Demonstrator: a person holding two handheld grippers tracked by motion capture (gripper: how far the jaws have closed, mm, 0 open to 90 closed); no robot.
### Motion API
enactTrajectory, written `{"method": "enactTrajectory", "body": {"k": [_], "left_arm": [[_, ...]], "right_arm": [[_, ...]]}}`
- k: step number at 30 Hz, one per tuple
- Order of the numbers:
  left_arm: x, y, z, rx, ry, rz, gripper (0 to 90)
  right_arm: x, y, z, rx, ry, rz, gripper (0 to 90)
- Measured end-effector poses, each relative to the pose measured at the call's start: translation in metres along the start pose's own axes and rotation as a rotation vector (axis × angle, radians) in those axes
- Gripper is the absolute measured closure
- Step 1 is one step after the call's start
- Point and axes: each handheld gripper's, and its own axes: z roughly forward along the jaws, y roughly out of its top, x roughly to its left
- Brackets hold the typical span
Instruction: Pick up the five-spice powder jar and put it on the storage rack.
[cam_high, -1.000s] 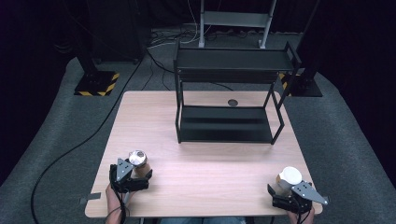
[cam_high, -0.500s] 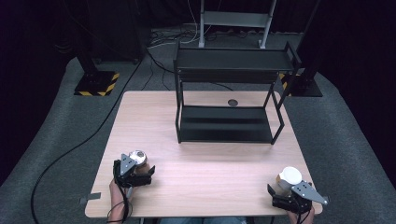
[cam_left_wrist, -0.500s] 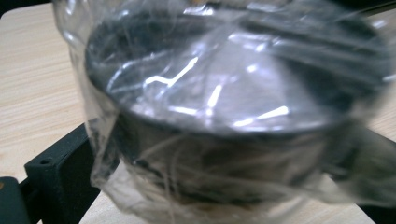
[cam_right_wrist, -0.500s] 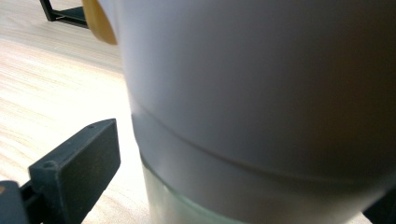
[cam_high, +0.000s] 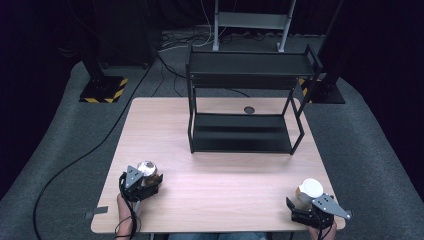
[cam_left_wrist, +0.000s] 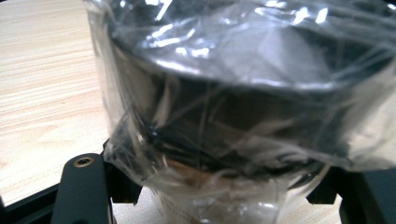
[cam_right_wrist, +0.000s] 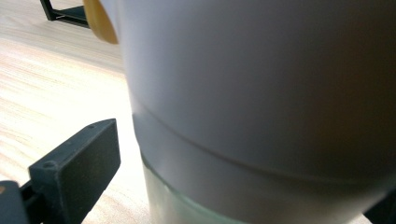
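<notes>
A jar wrapped in crinkled clear plastic (cam_high: 147, 170) stands near the table's front left corner. My left gripper (cam_high: 141, 181) is behind it, jaws on either side. In the left gripper view the wrapped jar (cam_left_wrist: 224, 93) has a dark lid, and both black jaws press into the plastic at its base, so my left gripper (cam_left_wrist: 219, 196) is shut on it. A white cup (cam_high: 311, 188) stands near the front right corner, with my right gripper (cam_high: 305, 202) just behind it. Close up, the white cup (cam_right_wrist: 261, 93) sits between the jaws of my right gripper (cam_right_wrist: 243, 200); a strip of table shows beside the left jaw.
A black two-tier rack (cam_high: 250, 80) stands at the back middle of the wooden table (cam_high: 225, 180). A small dark disc (cam_high: 248, 109) lies behind its lower shelf. A tan part (cam_right_wrist: 98, 23) sticks out at the cup's upper left. A cable (cam_high: 75, 160) runs over the floor on the left.
The left gripper has turned slightly and settled around the wrapped jar. The jar, the cup and the right gripper have stayed put.
</notes>
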Motion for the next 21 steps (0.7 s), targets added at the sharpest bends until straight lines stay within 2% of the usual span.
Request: {"method": "enactTrajectory", "body": {"k": [7, 21], "left_arm": [[0.004, 0.003, -0.002, -0.008, -0.022, -0.015, 30.4], [0.004, 0.024, 0.000, -0.015, -0.065, 0.020, 30.4]], "right_arm": [[0.000, 0.001, 0.000, 0.003, 0.001, 0.001, 0.0], [0.000, 0.001, 0.001, 0.007, -0.001, 0.000, 0.0]]}}
